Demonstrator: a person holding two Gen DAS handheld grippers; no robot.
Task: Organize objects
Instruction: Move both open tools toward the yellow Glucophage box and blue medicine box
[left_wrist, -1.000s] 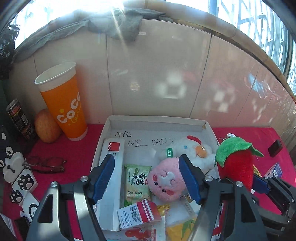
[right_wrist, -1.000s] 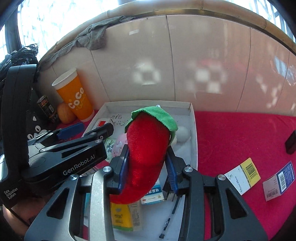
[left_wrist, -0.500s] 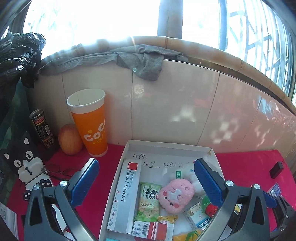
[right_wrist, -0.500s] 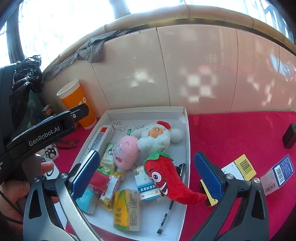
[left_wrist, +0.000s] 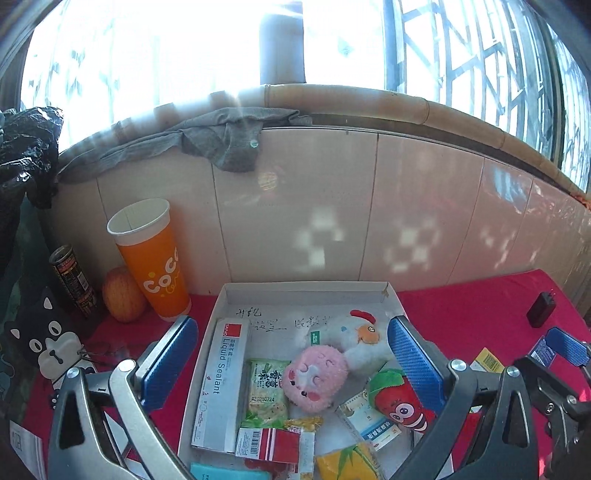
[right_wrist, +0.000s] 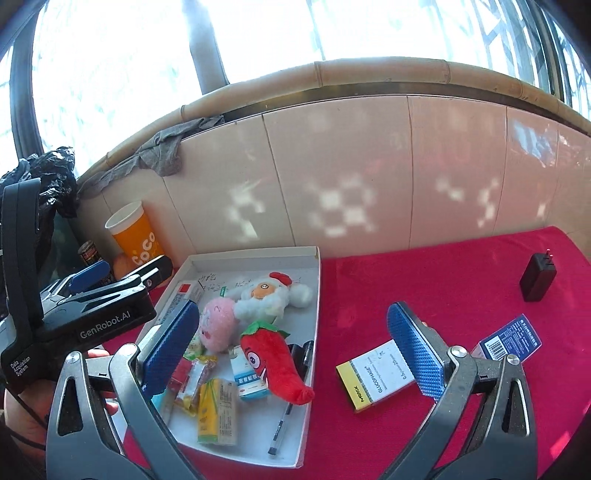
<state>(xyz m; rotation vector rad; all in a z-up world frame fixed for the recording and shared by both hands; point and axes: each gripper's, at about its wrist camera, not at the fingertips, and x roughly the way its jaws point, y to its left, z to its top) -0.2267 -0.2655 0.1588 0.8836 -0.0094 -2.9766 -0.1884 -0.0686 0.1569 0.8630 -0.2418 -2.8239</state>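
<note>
1. Left gripper (left_wrist: 291, 365) hangs over the box (right_wrist: 317, 295) with its jaws spread wide and nothing between them; the right gripper (right_wrist: 291, 354) is likewise wide apart and empty, straddling the box's right wall
2. The box is a shallow white cardboard tray on the red cloth (right_wrist: 443, 280), near the cloth's back-left corner by the tiled wall; thin walls, so I judge it would flex if lifted by one edge
3. Along the box's left wall lies the sealant carton (left_wrist: 219, 384): long, stiff, flat-sided, best pinched across its narrow width
4. Next, the green snack pack (left_wrist: 266, 391) looks crinkly and slick; probably light, take it by a sealed edge
5. The pink plush (left_wrist: 314, 376) and the white chicken plush (right_wrist: 273, 295) sit mid-box, touching; soft, fuzzy, light, and they should compress in a grip, so close on the body's middle
6. The chili plush (right_wrist: 275, 358) lies toward the box's right wall, tip to the front; soft, tapered, best held at its thick upper half
7. A pen (right_wrist: 291, 402) lies along the right wall: thin, hard, smooth, likely to roll or slip
8. Still loose on the cloth, right of the box: the yellow-edged carton (right_wrist: 376, 374), a stiff light cardboard box just beside the right gripper's right finger; grip it across the short sides
9. Farther right, the blue carton (right_wrist: 511, 338), then the black charger (right_wrist: 537, 275) near the cloth's right edge: hard plastic, smooth, dense for its shape
</note>
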